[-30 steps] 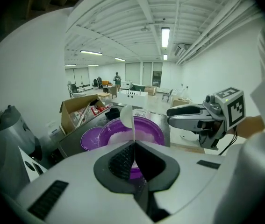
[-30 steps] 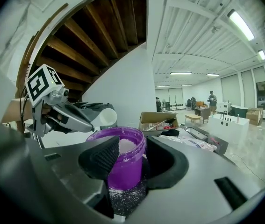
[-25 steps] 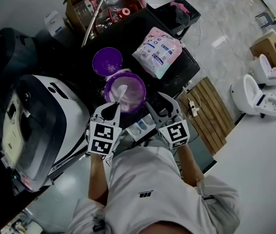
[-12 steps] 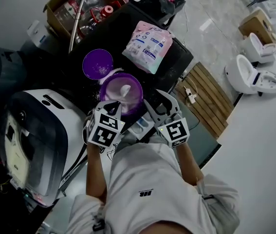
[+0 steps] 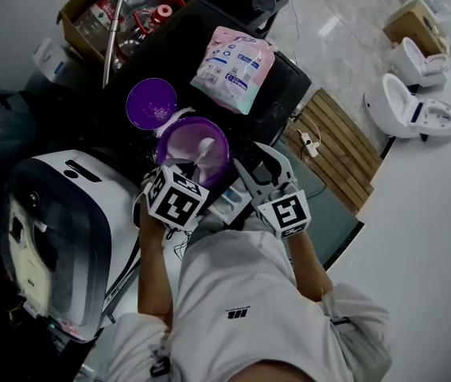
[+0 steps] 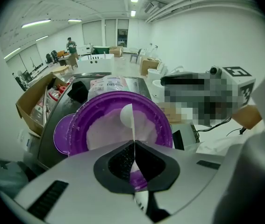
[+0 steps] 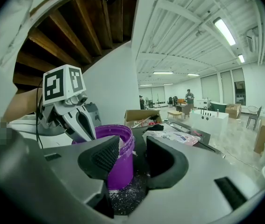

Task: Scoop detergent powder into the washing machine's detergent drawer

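We hold the left claw shut on the thin handle of a white scoop, whose bowl rests over the white powder inside the purple tub. The tub stands open on the dark tabletop, with its purple lid lying flat just beside it and a pink detergent bag further back. Our right claw hangs with its jaws wide apart and holds nothing. The tub's wall shows in the gap just ahead, and spilled powder speckles the tabletop below it. In the head view the detergent drawer sits between our two claws, next to the white washing machine.
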A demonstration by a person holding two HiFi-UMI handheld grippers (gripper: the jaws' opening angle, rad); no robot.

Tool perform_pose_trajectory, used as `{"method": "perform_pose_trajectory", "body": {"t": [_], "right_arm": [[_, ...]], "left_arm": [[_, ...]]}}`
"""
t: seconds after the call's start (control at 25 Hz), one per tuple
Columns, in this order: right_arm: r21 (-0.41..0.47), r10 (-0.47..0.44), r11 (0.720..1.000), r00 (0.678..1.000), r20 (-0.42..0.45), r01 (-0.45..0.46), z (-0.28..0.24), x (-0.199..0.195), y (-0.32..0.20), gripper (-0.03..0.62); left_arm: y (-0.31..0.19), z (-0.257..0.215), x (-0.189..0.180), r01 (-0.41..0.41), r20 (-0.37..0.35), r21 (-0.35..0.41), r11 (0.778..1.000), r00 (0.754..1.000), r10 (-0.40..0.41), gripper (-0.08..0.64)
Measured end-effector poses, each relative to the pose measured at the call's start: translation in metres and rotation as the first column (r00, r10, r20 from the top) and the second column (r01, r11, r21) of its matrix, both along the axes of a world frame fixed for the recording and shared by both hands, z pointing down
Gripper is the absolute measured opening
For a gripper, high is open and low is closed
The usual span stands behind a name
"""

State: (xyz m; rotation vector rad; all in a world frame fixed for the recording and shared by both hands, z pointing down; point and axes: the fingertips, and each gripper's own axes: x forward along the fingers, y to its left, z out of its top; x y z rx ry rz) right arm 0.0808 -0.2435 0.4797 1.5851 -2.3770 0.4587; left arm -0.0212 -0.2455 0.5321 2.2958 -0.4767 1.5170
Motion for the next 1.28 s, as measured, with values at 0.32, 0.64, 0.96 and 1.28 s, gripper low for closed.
{"method": "perform_pose_trajectory", "body": {"t": [0.32, 0.64, 0.96, 1.28], "right_arm": [[-0.007, 0.014, 1.0, 1.0, 0.008, -0.014, -0.001, 0.006, 0.001, 0.181], [0.001, 0.015, 1.0, 1.0, 0.015, -0.015, -0.003, 0.009, 0.001, 0.181], [0.029, 0.057, 0.998, 0.996, 0.068, -0.059, -0.006, 0.02, -0.001, 0.181], [0.042, 0.055, 0.997, 0.995, 0.084, -0.058, -0.006, 0.029, 0.0, 0.181]], "left_arm": [[-0.001, 0.013, 0.005, -0.038, 0.095, -0.045, 0.998, 0.995, 0.042, 0.015], [0.004, 0.02, 0.009, -0.107, 0.166, -0.097, 0.989, 0.979, 0.122, 0.015], [0.014, 0.025, 0.018, -0.211, 0.19, -0.18, 0.961, 0.951, 0.244, 0.015], [0.029, 0.018, 0.025, -0.269, 0.109, -0.247, 0.931, 0.947, 0.302, 0.015]]}}
